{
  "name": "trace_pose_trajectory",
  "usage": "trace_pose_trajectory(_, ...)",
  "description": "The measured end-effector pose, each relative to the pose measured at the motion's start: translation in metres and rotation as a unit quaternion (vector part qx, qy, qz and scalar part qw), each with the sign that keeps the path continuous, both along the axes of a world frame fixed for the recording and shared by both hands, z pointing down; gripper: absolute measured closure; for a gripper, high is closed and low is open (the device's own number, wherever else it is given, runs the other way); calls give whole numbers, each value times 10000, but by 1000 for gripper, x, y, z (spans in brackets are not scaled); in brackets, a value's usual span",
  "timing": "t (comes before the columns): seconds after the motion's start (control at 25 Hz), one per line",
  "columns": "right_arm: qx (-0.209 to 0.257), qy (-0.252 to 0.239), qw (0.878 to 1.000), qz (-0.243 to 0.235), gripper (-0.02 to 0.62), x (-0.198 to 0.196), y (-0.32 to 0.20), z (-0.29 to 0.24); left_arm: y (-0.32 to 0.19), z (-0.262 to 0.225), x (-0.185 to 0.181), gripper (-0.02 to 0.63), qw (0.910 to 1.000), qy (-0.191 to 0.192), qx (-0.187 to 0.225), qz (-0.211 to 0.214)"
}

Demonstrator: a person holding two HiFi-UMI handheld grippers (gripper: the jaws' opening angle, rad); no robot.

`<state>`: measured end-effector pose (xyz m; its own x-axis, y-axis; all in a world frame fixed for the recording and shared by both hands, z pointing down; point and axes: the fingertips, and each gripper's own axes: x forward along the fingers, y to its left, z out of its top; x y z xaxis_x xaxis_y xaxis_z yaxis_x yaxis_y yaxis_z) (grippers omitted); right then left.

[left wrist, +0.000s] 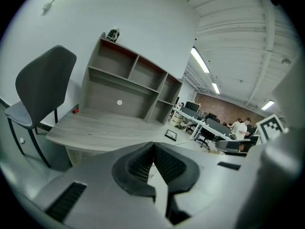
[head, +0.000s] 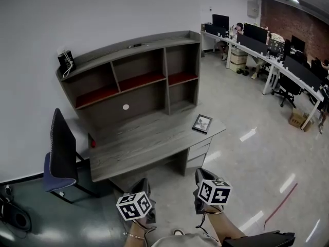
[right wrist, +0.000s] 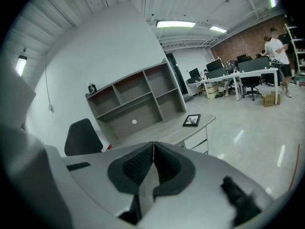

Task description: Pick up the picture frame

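Note:
A small black picture frame (head: 202, 123) lies flat near the right front corner of a grey wooden desk (head: 139, 143). The left gripper view shows the picture frame (left wrist: 170, 134) far off, and in the right gripper view the picture frame (right wrist: 191, 120) sits on the desk's right end. My left gripper (head: 144, 185) and right gripper (head: 201, 175) hang over the floor in front of the desk, well short of it. Both are shut with nothing between the jaws, as the left gripper (left wrist: 153, 145) and right gripper (right wrist: 153, 143) show in their own views.
A shelf hutch (head: 133, 76) stands on the desk against the white wall. A dark chair (head: 60, 153) stands left of the desk. A small red object (head: 93, 143) lies at the desk's left end. Office desks with monitors (head: 267, 48) and people fill the far right.

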<state>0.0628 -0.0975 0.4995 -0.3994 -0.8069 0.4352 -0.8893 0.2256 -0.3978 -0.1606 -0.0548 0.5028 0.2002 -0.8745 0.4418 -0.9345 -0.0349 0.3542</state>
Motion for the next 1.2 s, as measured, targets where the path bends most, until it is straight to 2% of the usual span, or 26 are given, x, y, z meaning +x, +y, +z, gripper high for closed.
trace_pose_trajectory(0.56, -251, -151, 9994, 202, 563, 20, -28, 20, -38, 16, 16, 592, 9997, -13, -177, 137)
trace_pose_trajectory(0.8, -121, -192, 9991, 349, 563, 23, -59, 13, -76, 8, 24, 592, 9993, -67, -11, 369)
trace_pose_trajectory(1.2, -95, -201, 9985, 502, 563, 8, -127, 10, -152, 2, 10, 592, 9984, -109, 80, 551)
